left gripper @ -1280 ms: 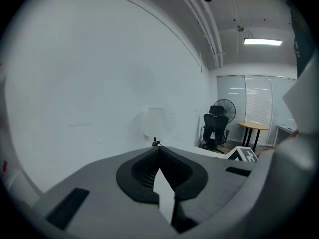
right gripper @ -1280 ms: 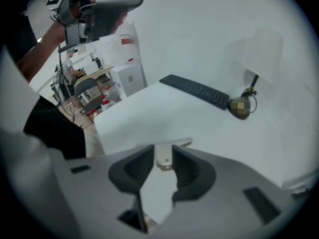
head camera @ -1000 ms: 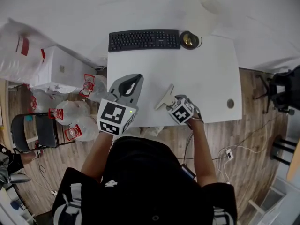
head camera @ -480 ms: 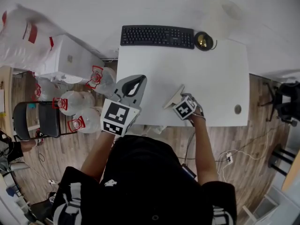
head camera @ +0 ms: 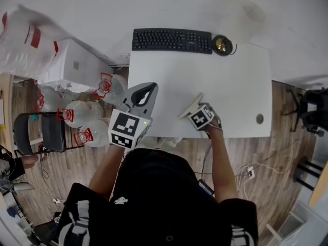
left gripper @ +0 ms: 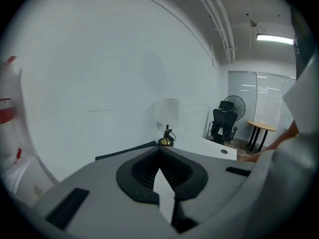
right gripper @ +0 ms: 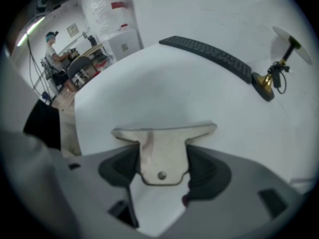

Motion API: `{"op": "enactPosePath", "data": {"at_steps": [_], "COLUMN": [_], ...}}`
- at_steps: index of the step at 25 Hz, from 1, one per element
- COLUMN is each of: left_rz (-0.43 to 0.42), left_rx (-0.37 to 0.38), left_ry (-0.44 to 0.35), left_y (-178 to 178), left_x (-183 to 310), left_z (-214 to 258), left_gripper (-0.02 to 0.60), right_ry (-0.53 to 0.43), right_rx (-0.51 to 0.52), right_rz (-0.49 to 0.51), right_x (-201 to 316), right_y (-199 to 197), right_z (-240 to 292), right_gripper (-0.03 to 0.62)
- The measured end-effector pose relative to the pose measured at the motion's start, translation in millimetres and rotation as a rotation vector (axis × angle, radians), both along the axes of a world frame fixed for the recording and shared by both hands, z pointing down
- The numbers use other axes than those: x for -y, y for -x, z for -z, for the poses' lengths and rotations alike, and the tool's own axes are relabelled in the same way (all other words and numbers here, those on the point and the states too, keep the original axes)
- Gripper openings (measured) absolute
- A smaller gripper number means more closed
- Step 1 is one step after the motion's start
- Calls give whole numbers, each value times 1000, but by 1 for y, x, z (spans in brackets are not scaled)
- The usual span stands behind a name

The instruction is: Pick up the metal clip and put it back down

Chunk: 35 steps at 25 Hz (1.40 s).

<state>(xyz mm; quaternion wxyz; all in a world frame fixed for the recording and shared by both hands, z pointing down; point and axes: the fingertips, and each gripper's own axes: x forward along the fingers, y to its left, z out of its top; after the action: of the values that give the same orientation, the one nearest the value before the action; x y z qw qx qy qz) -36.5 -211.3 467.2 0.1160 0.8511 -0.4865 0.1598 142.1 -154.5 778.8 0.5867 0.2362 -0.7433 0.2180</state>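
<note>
The metal clip (right gripper: 162,148), a pale T-shaped piece with a rivet, lies on the white table (right gripper: 164,88) near its front edge. My right gripper (right gripper: 163,159) points steeply down over it. Its jaws have just been opening, and the clip's narrow body sits between the dark pads (right gripper: 119,166), which do not press on it. In the head view the clip (head camera: 189,107) sticks out up and left from the right gripper (head camera: 196,113). My left gripper (head camera: 152,86) hovers over the table's front left corner, its tips together and nothing in it (left gripper: 159,153).
A black keyboard (head camera: 171,40) and a brass-footed lamp (head camera: 223,44) stand at the table's (head camera: 215,76) far edge. A cable hole (head camera: 260,119) is at the front right. Water bottles (head camera: 82,122) and a black chair (head camera: 43,137) stand on the floor to the left.
The head view has swung, so the table now sits further right in the picture. The right gripper has sunk a little towards the table with the clip. The left gripper has hardly moved.
</note>
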Motion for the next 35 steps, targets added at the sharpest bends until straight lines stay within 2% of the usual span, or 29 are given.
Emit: {"op": "enactPosePath", "data": {"at_steps": [5, 13, 22, 30, 35], "left_rz": [-10, -33, -74, -107, -117], "left_rx": [-5, -24, -37, -41, -31], "left_ry": [-1, -14, -76, -143, -197], "left_y": [0, -5, -16, -24, -23], "left_x": [-1, 0, -2, -6, -8], "left_z": [1, 10, 30, 59, 79], "left_gripper": [21, 21, 21, 21, 21], "right_ry": [-14, -99, -318, -580, -710], "right_rx": [18, 119, 281, 410, 460], "right_rz": [-69, -195, -310, -373, -407], "right_x": [0, 11, 34, 52, 54], "right_y": [0, -2, 1, -2, -5], "right_z": [7, 52, 144, 250, 309], "right_gripper": [284, 287, 287, 287, 287]}}
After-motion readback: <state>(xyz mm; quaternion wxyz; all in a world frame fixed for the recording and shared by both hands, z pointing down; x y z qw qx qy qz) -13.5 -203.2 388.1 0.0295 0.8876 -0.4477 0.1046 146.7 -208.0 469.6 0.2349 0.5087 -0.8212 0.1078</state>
